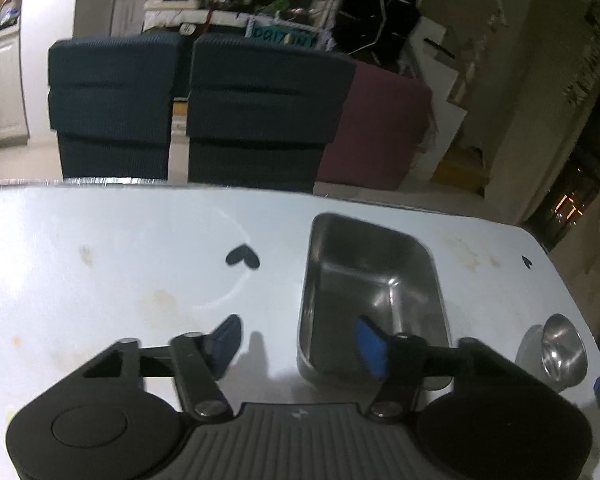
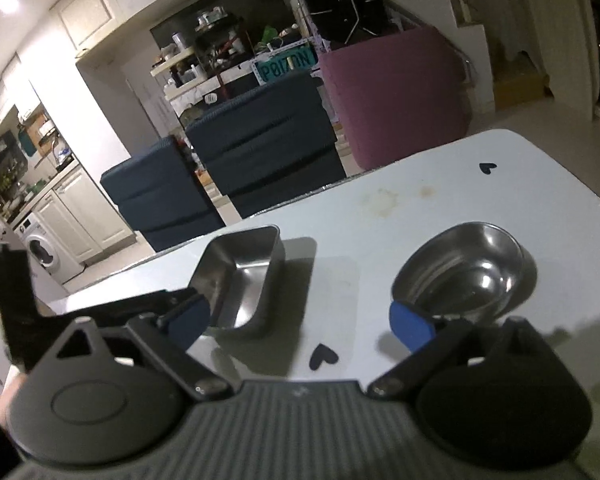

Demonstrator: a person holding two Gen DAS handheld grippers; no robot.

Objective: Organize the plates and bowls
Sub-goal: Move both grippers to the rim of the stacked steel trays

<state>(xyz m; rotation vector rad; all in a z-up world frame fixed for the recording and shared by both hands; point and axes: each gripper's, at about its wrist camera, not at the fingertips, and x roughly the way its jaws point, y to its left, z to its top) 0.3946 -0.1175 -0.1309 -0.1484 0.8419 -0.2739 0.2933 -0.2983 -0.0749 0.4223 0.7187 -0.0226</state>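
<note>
- The left gripper (image 1: 298,344) stands part open, with the near left wall of the rectangular steel tray (image 1: 370,292) running up between its blue pads; neither pad looks pressed on the metal, so I judge it holds nothing yet.
- In the left wrist view the tray fills the centre right of the frame, ahead of the jaws and slightly right. Its long axis runs from lower frame to upper frame, roughly in line with the fingers.
- The round steel bowl (image 1: 562,350) lies at the lower right edge of that view, well apart from the tray.
- The right gripper (image 2: 300,326) is wide open and empty, hanging over bare white table (image 2: 420,208).
- In the right wrist view the round bowl (image 2: 466,274) sits centre right, just beyond the right-hand pad; the tray (image 2: 240,276) sits centre left, just beyond the left-hand pad. The left gripper's dark frame shows at that tray's near end.
- The relation that matters: each tool is nearer its own dish, left to tray, right to bowl, so I judge the tray wall is the next thing to be pinched.
- Count: one rectangular tray, one round bowl, no plate in sight.
- Small black heart stickers (image 2: 322,356) dot the tabletop: two or three show in each view.
</note>
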